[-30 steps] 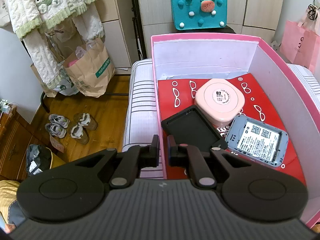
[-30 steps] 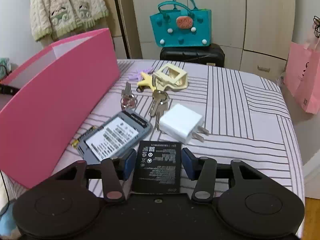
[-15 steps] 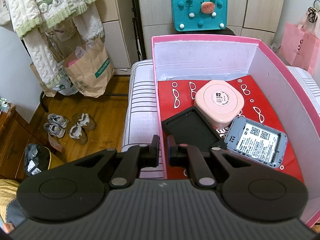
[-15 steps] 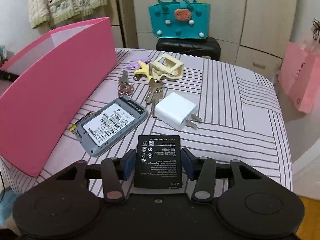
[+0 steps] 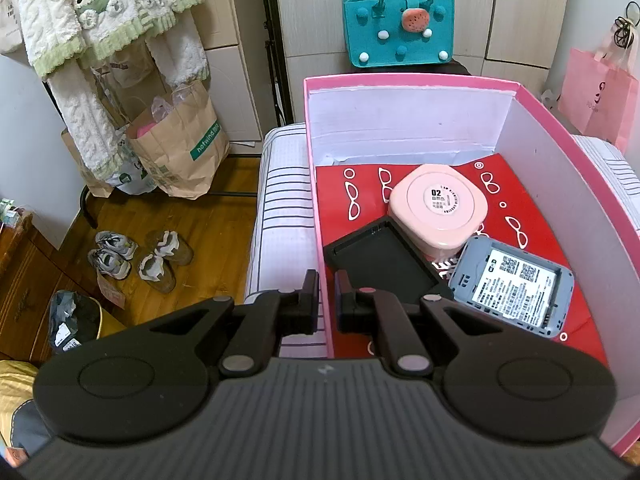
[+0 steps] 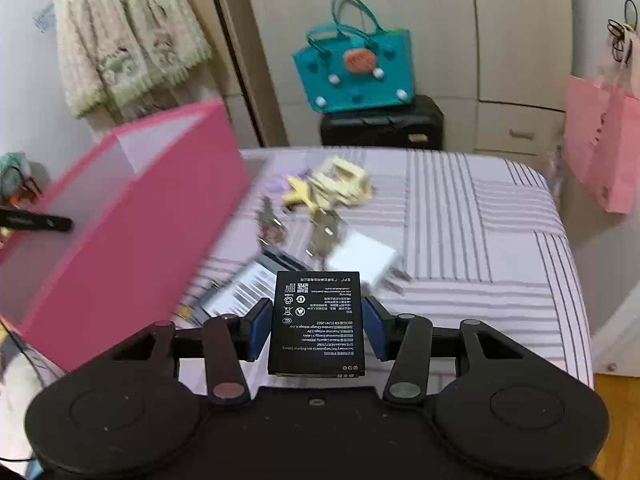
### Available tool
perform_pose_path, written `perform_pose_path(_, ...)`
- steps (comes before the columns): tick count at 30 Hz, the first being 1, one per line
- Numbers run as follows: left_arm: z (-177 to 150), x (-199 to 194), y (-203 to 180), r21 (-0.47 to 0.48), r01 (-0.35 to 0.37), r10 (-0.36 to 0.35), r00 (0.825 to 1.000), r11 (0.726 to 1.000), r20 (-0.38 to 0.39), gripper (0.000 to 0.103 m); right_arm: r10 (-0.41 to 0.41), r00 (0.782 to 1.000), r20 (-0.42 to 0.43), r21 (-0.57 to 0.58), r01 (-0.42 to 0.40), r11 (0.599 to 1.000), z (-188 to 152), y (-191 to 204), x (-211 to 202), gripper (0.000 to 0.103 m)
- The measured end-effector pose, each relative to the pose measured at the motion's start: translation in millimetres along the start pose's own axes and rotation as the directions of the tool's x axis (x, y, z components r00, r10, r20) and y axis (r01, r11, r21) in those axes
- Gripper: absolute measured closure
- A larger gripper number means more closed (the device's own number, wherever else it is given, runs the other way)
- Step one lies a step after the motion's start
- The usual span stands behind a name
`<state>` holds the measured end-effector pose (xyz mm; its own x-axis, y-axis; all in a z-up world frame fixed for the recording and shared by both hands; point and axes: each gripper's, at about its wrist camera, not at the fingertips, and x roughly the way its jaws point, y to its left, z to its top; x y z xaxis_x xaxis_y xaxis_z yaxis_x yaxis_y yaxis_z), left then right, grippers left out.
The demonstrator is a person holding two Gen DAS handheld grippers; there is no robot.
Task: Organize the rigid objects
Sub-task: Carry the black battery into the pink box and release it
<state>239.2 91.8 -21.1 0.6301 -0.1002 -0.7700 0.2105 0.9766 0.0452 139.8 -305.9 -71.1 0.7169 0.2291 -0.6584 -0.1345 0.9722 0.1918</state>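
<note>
Two grippers at work over a striped bedspread [image 6: 480,216]. Left gripper [image 5: 327,300] pinched onto the near wall of an open pink cardboard box [image 5: 318,200], one finger outside, one inside. Just ahead of its inner finger, inside the box: a black rectangular tray [image 5: 384,258], a rounded pink plastic case [image 5: 438,210], a grey device with a white printed label [image 5: 516,288]. Right gripper [image 6: 316,330] half spread, blue pads clamped on the long edges of a flat black rectangular battery [image 6: 316,320], held above the bedspread. Beyond its tips, blurred: a white plug adapter [image 6: 366,260], metal keys [image 6: 320,232], a cream plastic frame [image 6: 344,184].
</note>
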Motion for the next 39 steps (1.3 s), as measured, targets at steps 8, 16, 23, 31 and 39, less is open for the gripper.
perform_pose_path(8, -0.7, -0.5, 1.0, -0.004, 0.002, -0.002, 1.000, 1.000, 0.004, 0.096, 0.135, 0.988, 0.078, -0.125, -0.125, 0.984, 38.7, 41.9, -20.2, 0.049)
perform_pose_path(16, -1.1, -1.0, 2.3, -0.008, 0.005, -0.005, 1.000, 1.000, 0.004, 0.096, 0.319, 0.942, 0.106, -0.255, -0.284, 0.924, 74.7, 97.7, -10.7, 0.049)
perform_pose_path(23, -1.0, -0.9, -2.5, 0.025, -0.025, 0.025, 1.000, 0.999, 0.007, 0.096, 0.232, 0.973, 0.011, -0.502, -0.195, 0.843, 92.3, 156.4, 25.8, 0.049)
perform_pose_path(31, 0.1, 1.4, 2.0, -0.008, -0.001, 0.001, 1.000, 1.000, -0.002, 0.096, 0.039, 0.996, -0.076, -0.670, -0.080, 0.738, 87.2, 178.6, 71.4, 0.049)
perform_pose_path(39, -2.4, -0.5, 0.2, -0.012, -0.033, 0.033, 0.999, 0.999, 0.002, 0.096, -0.070, 0.991, -0.115, -0.726, -0.036, 0.687, 83.4, 191.8, 96.0, 0.052)
